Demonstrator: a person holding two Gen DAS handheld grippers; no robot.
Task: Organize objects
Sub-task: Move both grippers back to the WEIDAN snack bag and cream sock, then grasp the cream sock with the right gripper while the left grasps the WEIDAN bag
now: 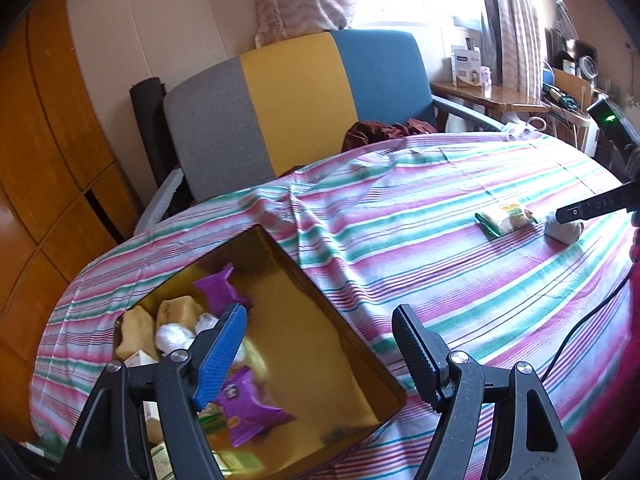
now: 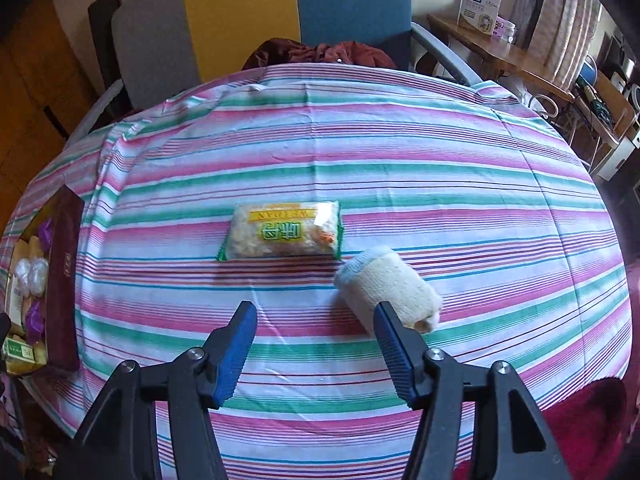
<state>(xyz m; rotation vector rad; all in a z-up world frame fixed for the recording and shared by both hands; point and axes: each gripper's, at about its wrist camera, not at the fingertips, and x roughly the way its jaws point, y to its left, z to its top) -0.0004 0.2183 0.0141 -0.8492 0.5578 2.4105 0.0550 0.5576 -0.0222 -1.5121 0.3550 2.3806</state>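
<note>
A gold-lined box [image 1: 320,344] sits at the table's left, holding purple packets [image 1: 248,404], tan packets and white wrapped pieces. My left gripper [image 1: 320,320] hovers open over the box's right rim with nothing between its fingers. On the striped cloth lie a clear snack packet with green edges [image 2: 284,232] and a rolled cream towel [image 2: 394,288]. My right gripper [image 2: 316,316] is open just in front of the packet, its right finger beside the towel, nothing between the pads. The same packet [image 1: 506,218] and towel [image 1: 562,232] show far right in the left wrist view, under the right gripper's body.
A striped tablecloth [image 2: 360,152] covers the round table. A chair with grey, yellow and blue panels [image 1: 296,100] stands behind it, dark red fabric [image 2: 320,52] on its seat. The box [image 2: 60,280] is at the left edge. A wooden side table [image 2: 492,52] stands at the back right.
</note>
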